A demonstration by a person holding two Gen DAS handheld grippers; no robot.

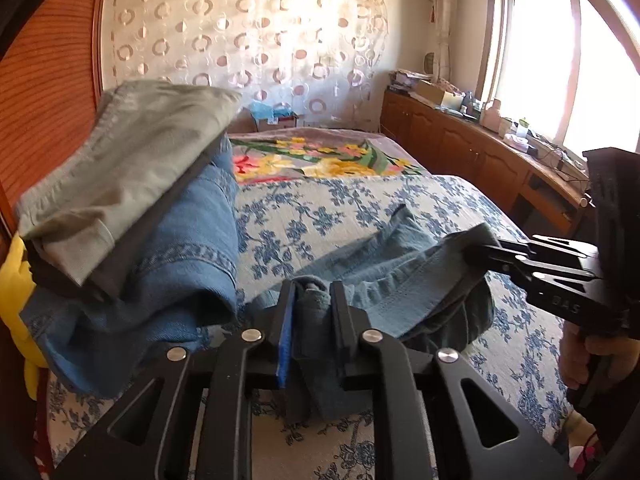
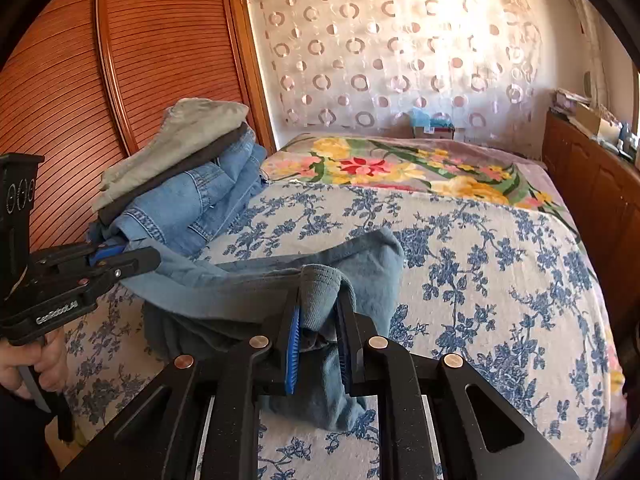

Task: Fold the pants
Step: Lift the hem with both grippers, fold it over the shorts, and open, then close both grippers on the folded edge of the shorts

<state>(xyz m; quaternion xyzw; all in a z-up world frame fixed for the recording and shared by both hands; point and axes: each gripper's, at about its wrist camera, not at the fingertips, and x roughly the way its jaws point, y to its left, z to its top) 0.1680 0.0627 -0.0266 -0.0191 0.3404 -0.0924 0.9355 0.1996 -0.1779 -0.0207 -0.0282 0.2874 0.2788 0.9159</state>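
Denim pants [image 2: 280, 276] hang lifted just above the floral bed [image 2: 480, 260], one edge pinched in the left hand-held gripper [image 1: 312, 308] and another in the right hand-held gripper [image 2: 318, 320], seemingly so the cloth spans between them for folding beside the stack of folded clothes [image 2: 192, 184].

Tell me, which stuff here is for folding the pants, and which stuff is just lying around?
For the job:
- teal pants
- left gripper, holding them
- right gripper, holding them
- bed, where they get folded

Just lying about:
- stack of folded clothes
- flowered blanket
- clutter on the wooden cabinet
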